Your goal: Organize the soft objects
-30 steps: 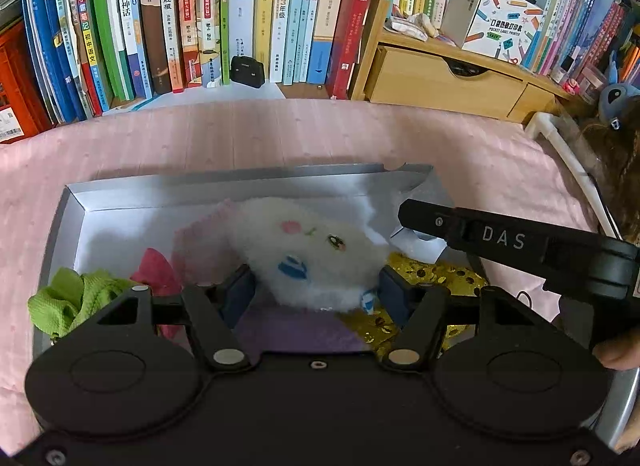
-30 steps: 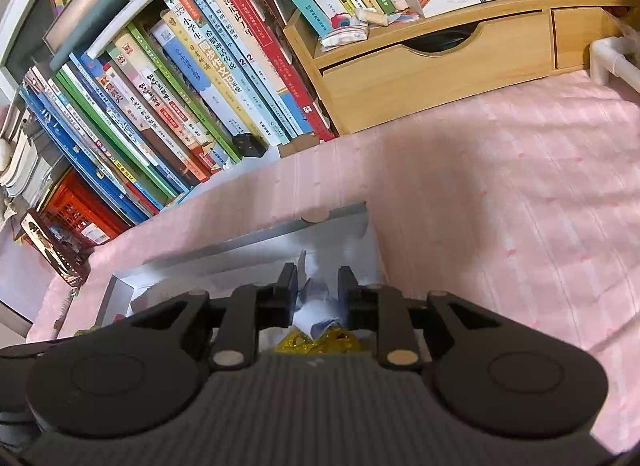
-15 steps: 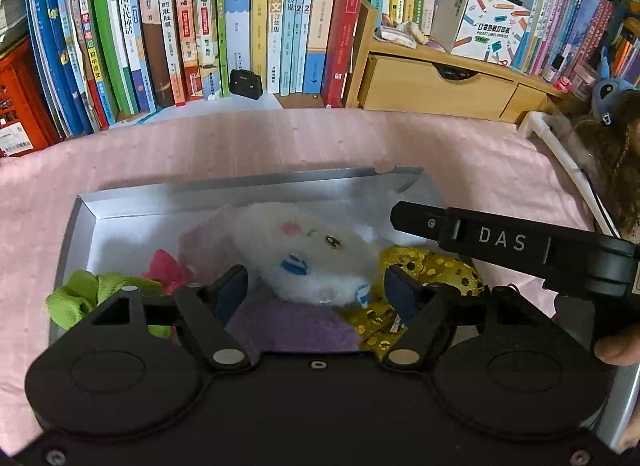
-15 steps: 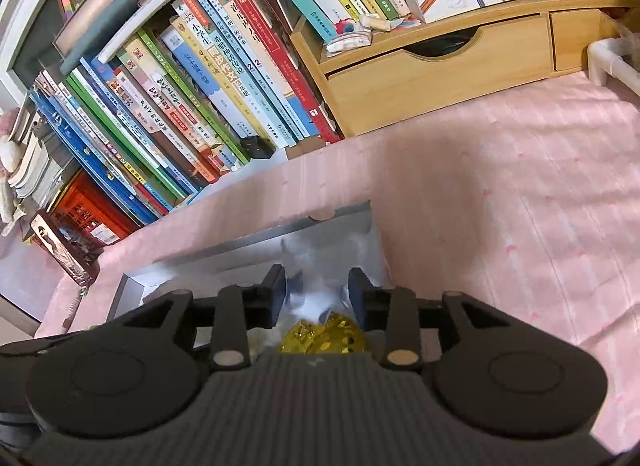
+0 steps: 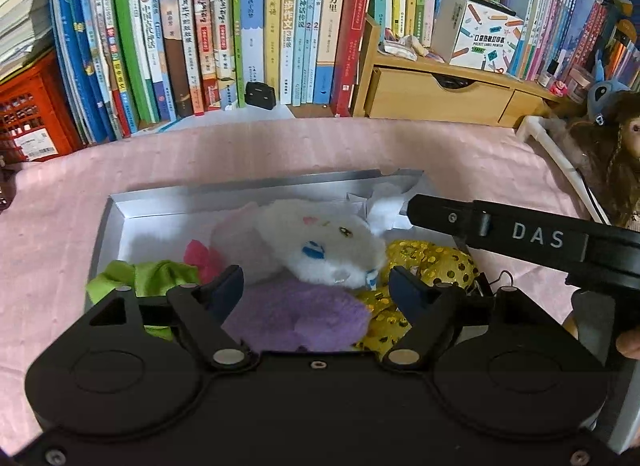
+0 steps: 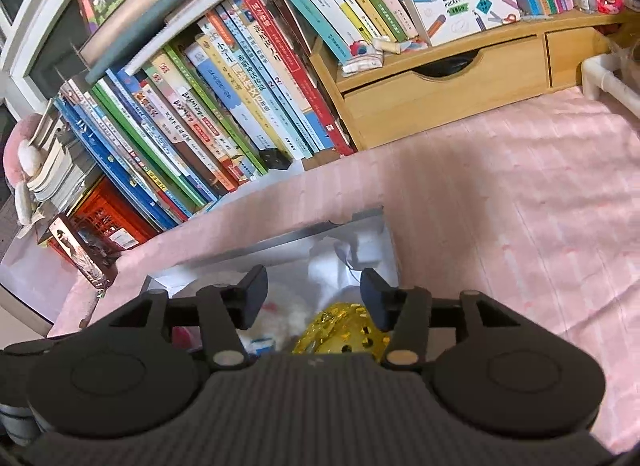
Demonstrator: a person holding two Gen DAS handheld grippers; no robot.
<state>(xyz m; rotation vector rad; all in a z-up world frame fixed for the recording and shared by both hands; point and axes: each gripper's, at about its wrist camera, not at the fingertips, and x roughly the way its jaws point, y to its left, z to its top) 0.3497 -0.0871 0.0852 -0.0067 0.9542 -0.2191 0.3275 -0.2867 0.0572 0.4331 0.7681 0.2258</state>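
Observation:
A silver box (image 5: 248, 189) on the pink cloth holds soft things: a white plush toy (image 5: 324, 246), a purple plush (image 5: 296, 318), a gold sequin piece (image 5: 432, 262), a green cloth (image 5: 156, 278) and a pink piece (image 5: 198, 256). My left gripper (image 5: 316, 286) is open and empty, just above the purple and white plush. My right gripper (image 6: 314, 290) is open and empty above the box's right end (image 6: 384, 242), over the gold sequin piece (image 6: 340, 330). Its body shows in the left wrist view (image 5: 520, 234).
A row of upright books (image 5: 224, 25) and a wooden drawer unit (image 5: 436, 97) line the back edge. A red crate (image 5: 32, 117) stands at far left. A doll (image 5: 600, 153) and a white frame (image 5: 552, 145) are at the right. Pink cloth (image 6: 520, 193) surrounds the box.
My left gripper opened off the white plush and pulled back and up. My right gripper opened wider and rose from the gold sequin piece.

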